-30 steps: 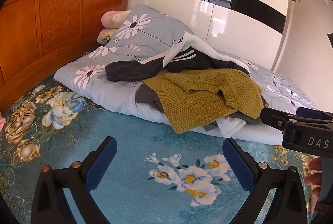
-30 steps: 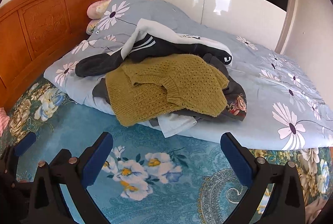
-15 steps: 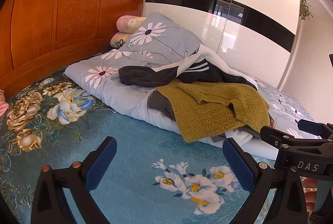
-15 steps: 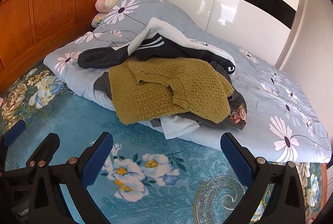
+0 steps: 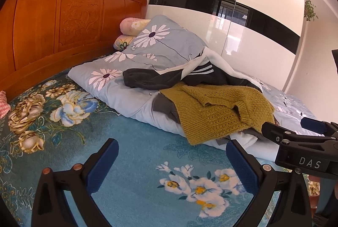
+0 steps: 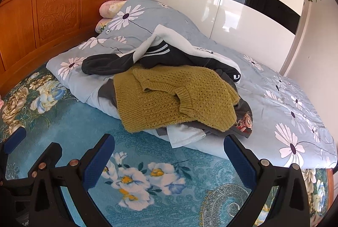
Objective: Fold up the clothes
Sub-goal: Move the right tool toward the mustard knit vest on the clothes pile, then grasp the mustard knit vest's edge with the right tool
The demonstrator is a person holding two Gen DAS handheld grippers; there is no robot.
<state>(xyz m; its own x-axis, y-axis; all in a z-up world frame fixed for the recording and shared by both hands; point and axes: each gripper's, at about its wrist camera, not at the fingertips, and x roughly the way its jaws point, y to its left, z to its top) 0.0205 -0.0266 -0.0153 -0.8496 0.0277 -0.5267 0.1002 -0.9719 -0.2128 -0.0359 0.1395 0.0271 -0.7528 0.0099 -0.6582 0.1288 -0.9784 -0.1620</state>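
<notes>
A heap of clothes lies on a folded grey-blue daisy quilt (image 5: 131, 98) (image 6: 274, 83) on the bed. On top is a mustard knit sweater (image 5: 217, 108) (image 6: 169, 100). Behind it lies a black and white striped jacket (image 5: 190, 75) (image 6: 169, 54); under it are a grey printed garment (image 6: 243, 119) and a white garment (image 6: 186, 136). My left gripper (image 5: 172, 161) is open and empty over the blue floral bedspread, short of the pile. My right gripper (image 6: 169, 158) is likewise open and empty, and shows at the right edge of the left wrist view.
The blue floral bedspread (image 5: 147, 174) (image 6: 169, 184) covers the bed in front of the pile. An orange wooden headboard (image 5: 63, 22) (image 6: 42, 14) stands at the left with pillows (image 5: 133, 25) beside it. A glossy white wardrobe (image 5: 232, 16) runs behind the bed.
Both grippers have drifted left and tilted up a little, so the pile sits further right and the headboard shows more. Both stay open and empty; the clothes have not moved.
</notes>
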